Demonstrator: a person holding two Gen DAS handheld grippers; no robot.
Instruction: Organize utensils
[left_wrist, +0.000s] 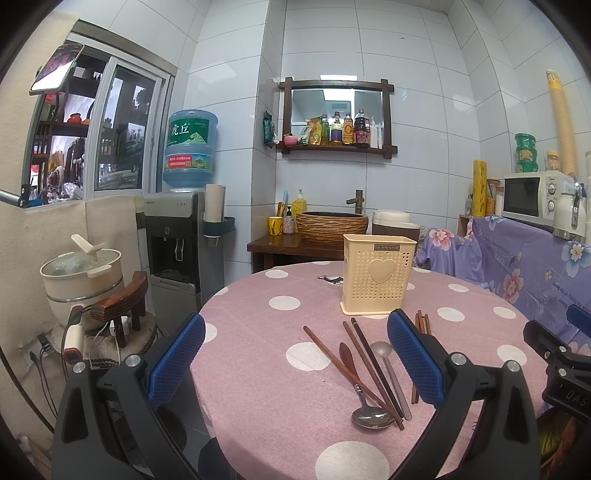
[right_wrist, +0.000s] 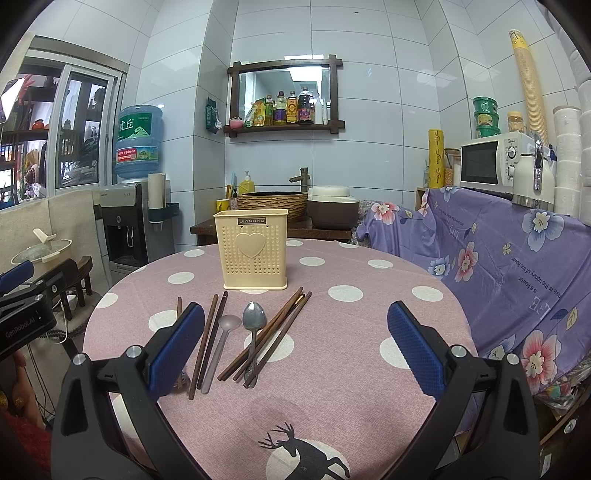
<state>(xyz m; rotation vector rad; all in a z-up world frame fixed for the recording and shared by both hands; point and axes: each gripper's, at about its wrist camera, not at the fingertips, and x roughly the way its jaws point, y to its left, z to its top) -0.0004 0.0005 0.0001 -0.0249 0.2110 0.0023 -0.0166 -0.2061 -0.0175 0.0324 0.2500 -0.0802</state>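
Left tongs wide open, empty; right tongs likewise. Brown wooden chopsticks, steel spoon loose ahead; cream perforated plastic holder beyond, upright, ready for loading.

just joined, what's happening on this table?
Nothing has been picked up yet. A person holds two claws over a round table with a pink polka-dot cloth. The left claw and right claw are both open and empty. Wooden chopsticks, a metal spoon and a translucent spoon lie loose on the cloth. Behind them stands the cream perforated utensil holder, upright; whether anything is inside cannot be seen.
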